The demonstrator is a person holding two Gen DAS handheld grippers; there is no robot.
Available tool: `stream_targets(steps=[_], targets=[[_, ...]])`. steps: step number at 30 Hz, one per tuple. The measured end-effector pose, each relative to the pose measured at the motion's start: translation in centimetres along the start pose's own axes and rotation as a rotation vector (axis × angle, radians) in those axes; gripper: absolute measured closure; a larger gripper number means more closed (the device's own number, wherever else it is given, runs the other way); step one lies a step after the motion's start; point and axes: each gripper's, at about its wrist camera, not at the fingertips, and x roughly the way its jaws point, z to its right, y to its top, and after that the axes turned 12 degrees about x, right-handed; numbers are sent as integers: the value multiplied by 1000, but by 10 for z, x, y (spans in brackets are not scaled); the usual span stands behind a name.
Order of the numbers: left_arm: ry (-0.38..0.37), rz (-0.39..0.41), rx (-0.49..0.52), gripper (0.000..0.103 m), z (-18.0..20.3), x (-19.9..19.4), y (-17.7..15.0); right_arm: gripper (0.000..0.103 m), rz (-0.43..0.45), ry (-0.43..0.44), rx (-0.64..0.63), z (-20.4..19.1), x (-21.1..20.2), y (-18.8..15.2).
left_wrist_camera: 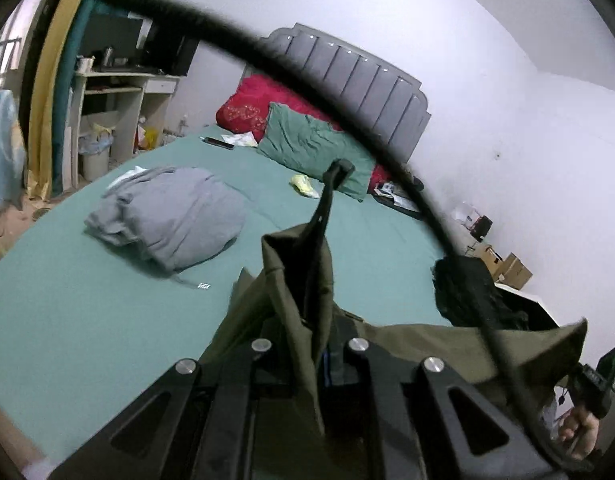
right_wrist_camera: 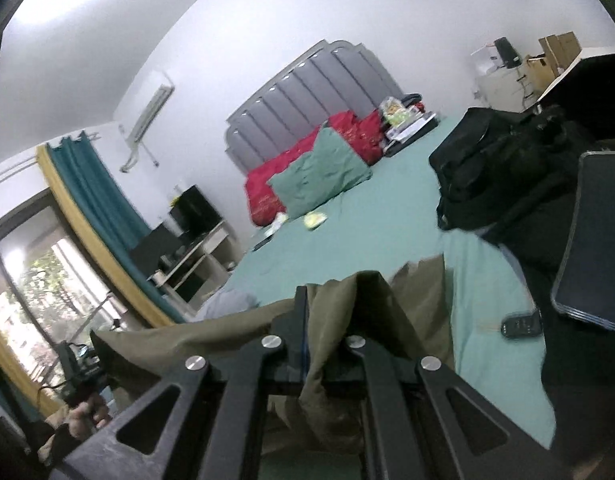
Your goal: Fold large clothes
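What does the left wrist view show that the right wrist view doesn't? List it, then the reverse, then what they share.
Only the left wrist view: a folded grey garment in full and a black cable. Only the right: an air conditioner, a dark tablet. Both: the olive garment clamped in each gripper, the green pillow, the grey headboard.

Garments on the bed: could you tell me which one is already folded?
The grey garment, lying as a neat bundle on the green sheet. The olive garment hangs between both grippers; the black one lies crumpled.
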Motion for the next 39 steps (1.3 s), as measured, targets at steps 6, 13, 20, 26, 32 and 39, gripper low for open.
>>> stream_targets(steps=[6, 13, 20, 26, 32, 39], targets=[[-4, -69, 0, 91, -9, 123, 37, 100, 21, -64, 9, 24, 96, 46], [7, -196, -51, 17, -46, 220, 17, 44, -111, -247, 78, 106, 236, 66], [55, -339, 10, 12, -79, 193, -51, 0, -42, -232, 26, 113, 191, 47], [-50, -509, 124, 12, -65, 185, -119, 0, -223, -318, 96, 145, 142, -39], [-100, -485, 98, 87, -52, 170, -156, 74, -347, -204, 218, 175, 136, -101], [-75, -409, 120, 94, -30, 90, -150, 90, -287, -165, 128, 132, 83, -79]])
